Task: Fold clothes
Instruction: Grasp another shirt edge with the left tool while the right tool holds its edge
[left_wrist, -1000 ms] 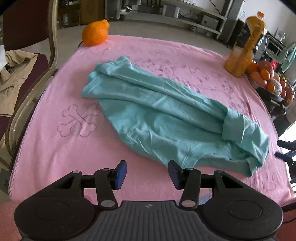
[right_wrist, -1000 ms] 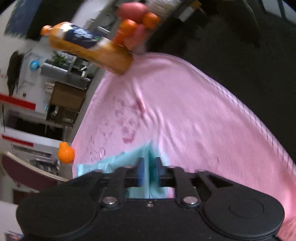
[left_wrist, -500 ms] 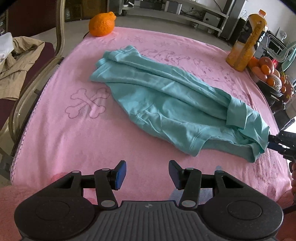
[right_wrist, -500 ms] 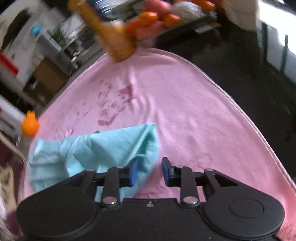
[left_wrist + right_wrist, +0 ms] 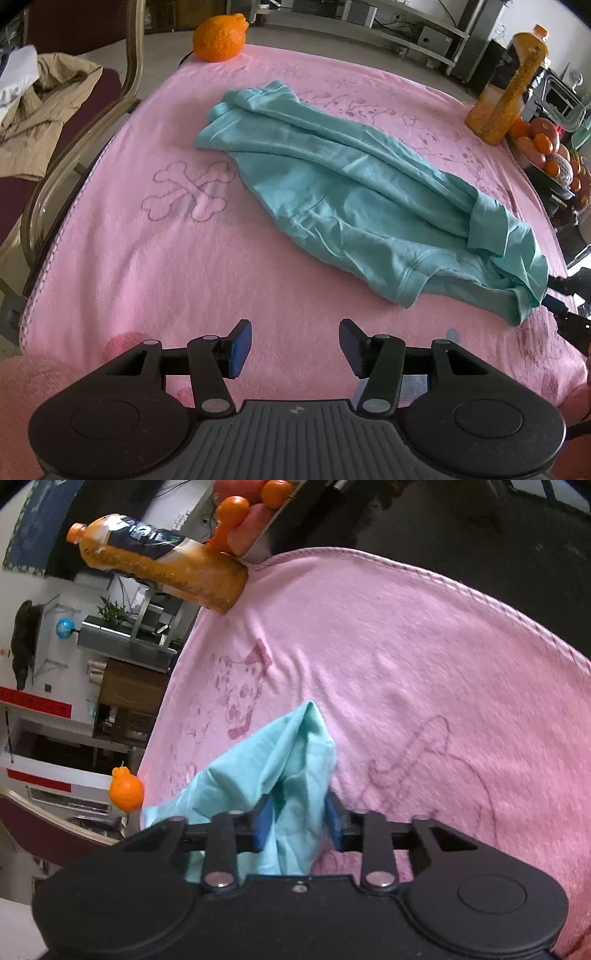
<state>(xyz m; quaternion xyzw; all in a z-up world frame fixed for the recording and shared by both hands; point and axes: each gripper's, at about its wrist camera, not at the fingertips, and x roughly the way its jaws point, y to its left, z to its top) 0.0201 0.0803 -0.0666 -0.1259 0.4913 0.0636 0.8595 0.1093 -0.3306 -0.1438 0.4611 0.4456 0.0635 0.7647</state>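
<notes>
A teal garment lies rumpled and stretched diagonally across the pink blanket, from the far left to the near right. My left gripper hovers open over bare blanket in front of the garment's near hem, holding nothing. My right gripper is at the garment's right end; a bunch of teal cloth sits between its blue pads, which stand apart around it. In the left wrist view, the right gripper shows as dark fingers at the blanket's right edge.
An orange fruit sits at the blanket's far left corner. A juice bottle and a fruit bowl stand at the far right. A chair with a beige garment is on the left. Dark floor lies beyond the right edge.
The right gripper went from shut to open and now has the garment's end between its fingers. The left gripper drew back; the garment shifted farther away.
</notes>
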